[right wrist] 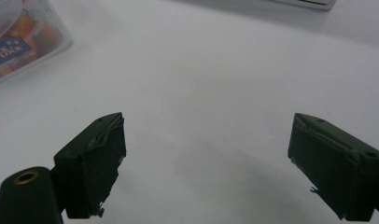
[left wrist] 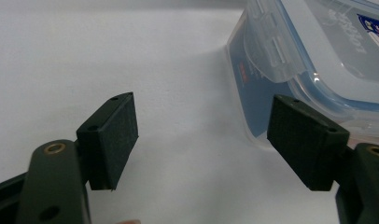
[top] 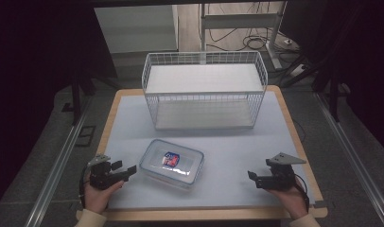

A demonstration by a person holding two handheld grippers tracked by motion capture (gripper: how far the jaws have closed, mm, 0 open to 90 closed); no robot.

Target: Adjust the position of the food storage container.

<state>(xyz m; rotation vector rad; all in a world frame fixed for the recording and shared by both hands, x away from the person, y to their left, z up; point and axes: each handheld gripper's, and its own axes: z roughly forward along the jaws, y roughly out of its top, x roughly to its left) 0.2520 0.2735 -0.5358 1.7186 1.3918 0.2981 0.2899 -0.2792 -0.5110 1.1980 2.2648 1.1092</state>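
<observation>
Fingers (left wrist: 313,144) wide beside lidded container (top: 171,162) whose label (right wrist: 9,50) reads "LOCK".

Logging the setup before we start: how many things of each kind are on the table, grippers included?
Clear plastic containers with lid: 1
White wire baskets: 1
Hand-held grippers, left gripper and right gripper, both with jaws open and nothing between them: 2
Total: 4

I hold my left gripper (top: 128,170) low near my left hand (top: 99,194), jaws spread wide; my right gripper (top: 252,176) sits level, jaws apart, gripping nothing.
</observation>
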